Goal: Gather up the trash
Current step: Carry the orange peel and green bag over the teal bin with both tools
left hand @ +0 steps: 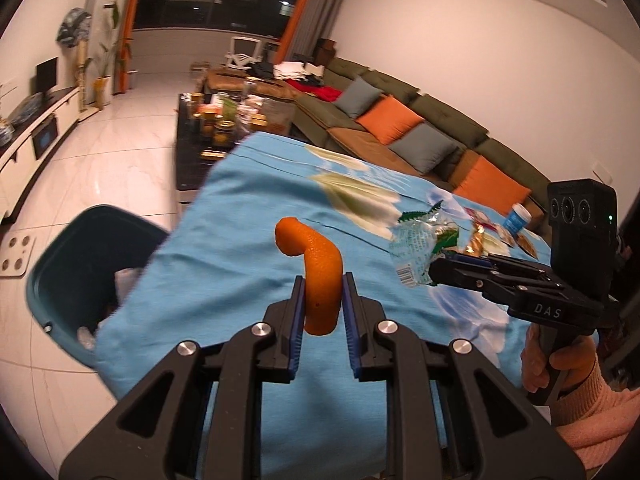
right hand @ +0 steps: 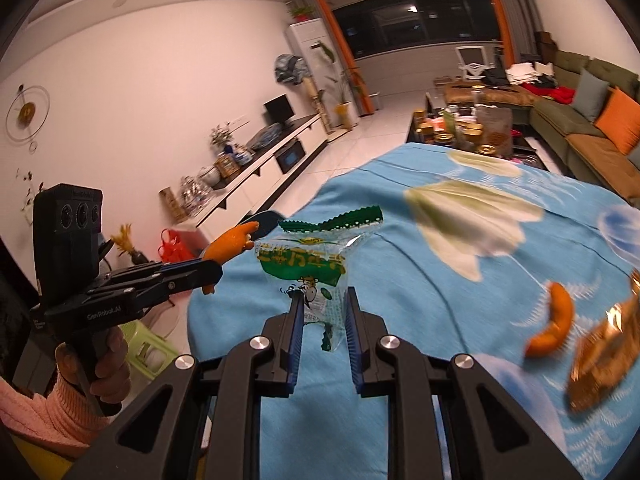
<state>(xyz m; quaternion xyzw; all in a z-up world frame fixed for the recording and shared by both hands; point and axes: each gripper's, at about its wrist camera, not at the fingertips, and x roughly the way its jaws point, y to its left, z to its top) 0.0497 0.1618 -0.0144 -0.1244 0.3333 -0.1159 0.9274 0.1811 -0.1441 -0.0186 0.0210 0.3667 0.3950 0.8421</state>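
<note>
Orange peel stands clamped between the blue pads of the left tongs, its curled top hooking away above the fingertips, held up over the blue flowered cloth that covers the counter. Just beyond the cloth's left edge, down on the tiled floor, sits a dark teal bin with pale scraps inside.

The right tongs are closed on a clear plastic wrapper printed in green and yellow; its serrated green top fans out above the pads, and its lower end hangs between them. From the right wrist view the left tongs appear just to the left, the peel poking out ahead of them. More litter lies on the cloth to the right: another orange peel piece and a gold foil wrapper.
</note>
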